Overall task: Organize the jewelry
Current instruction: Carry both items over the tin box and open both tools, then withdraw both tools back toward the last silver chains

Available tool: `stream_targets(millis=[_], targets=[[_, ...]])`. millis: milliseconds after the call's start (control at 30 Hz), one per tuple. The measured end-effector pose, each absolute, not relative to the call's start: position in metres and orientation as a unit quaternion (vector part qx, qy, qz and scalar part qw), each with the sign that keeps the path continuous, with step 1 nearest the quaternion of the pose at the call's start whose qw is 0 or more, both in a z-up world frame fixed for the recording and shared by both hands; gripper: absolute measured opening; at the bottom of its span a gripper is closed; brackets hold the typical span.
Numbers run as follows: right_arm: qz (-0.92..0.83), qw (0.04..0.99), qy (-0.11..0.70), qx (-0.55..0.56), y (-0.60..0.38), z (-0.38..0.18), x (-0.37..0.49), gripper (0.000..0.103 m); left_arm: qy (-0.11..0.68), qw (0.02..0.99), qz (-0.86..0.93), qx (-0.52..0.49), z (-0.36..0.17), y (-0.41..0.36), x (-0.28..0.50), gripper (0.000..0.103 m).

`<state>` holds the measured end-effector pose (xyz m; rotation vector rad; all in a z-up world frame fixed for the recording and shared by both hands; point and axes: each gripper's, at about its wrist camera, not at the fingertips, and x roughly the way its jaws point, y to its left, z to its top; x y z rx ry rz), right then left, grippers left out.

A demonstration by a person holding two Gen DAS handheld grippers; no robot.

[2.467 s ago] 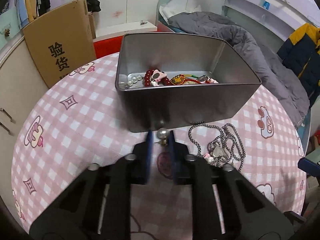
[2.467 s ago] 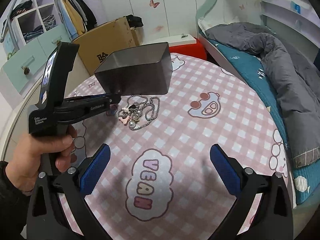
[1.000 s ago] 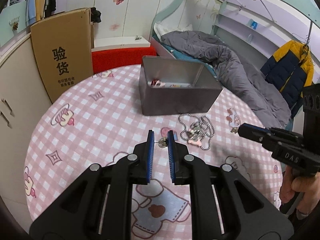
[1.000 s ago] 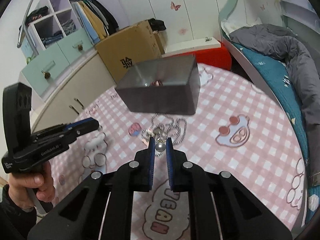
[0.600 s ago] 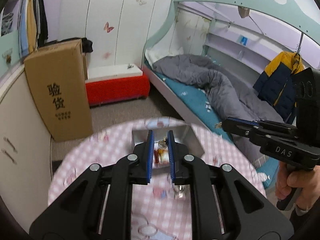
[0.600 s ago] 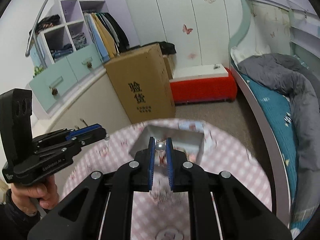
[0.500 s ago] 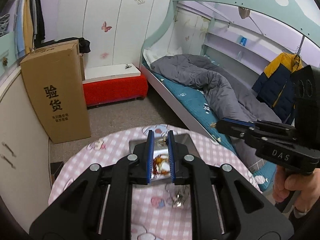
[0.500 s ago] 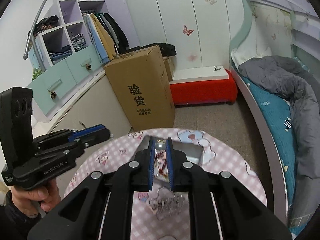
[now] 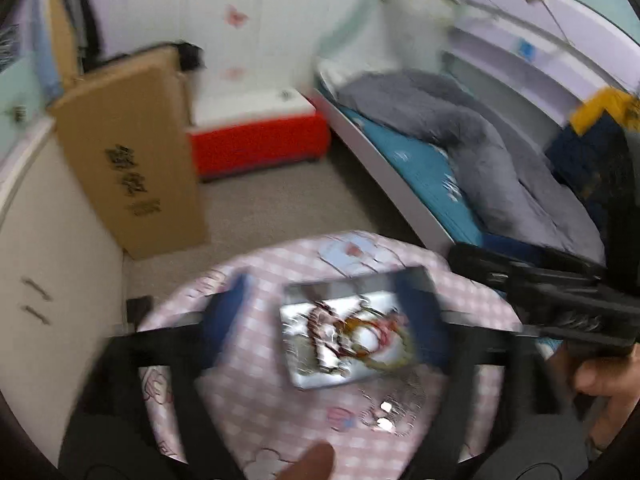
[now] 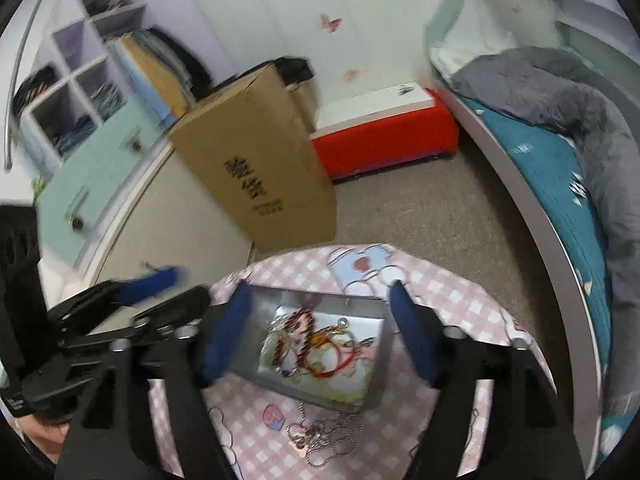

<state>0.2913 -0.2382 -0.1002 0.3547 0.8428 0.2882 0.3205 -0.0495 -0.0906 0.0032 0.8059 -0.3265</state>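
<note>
Holding tangled red beads and pearls, the grey metal tin [image 10: 376,320] sits below both spread-apart, empty grippers

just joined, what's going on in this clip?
A person is sorting jewelry into a metal tin on a pink checked table. Both units hang high above the tin with jaws wide open and empty: the left hand-held gripper and the right hand-held gripper. Beads and red cords lie heaped in the tin. A silver chain necklace lies on the cloth just beside the tin, not yet put away. The left view is motion-blurred.
</note>
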Motion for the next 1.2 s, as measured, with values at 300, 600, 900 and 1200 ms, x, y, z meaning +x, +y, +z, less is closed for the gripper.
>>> stream_targets(millis=[300,600,900,1200], targets=[[0.103,0.895,0.387,0.198,-0.26,-0.095,0.272,0.096,0.359,0.928,-0.103,0.018,-0.084,-0.028,0.29,0.097],[0.101,0.912,0.355,0.178,-0.256,-0.074,0.245,0.096,0.346,0.931,-0.111,0.018,-0.076,-0.019,0.255,0.097],[0.074,0.938,0.32,0.113,-0.25,-0.064,0.193,0.096,0.336,0.935,-0.114,-0.002,-0.088,-0.002,0.224,0.097],[0.046,0.939,0.335,0.067,-0.242,-0.104,0.144,0.096,0.356,0.925,-0.133,0.009,-0.131,-0.008,0.193,0.097]])
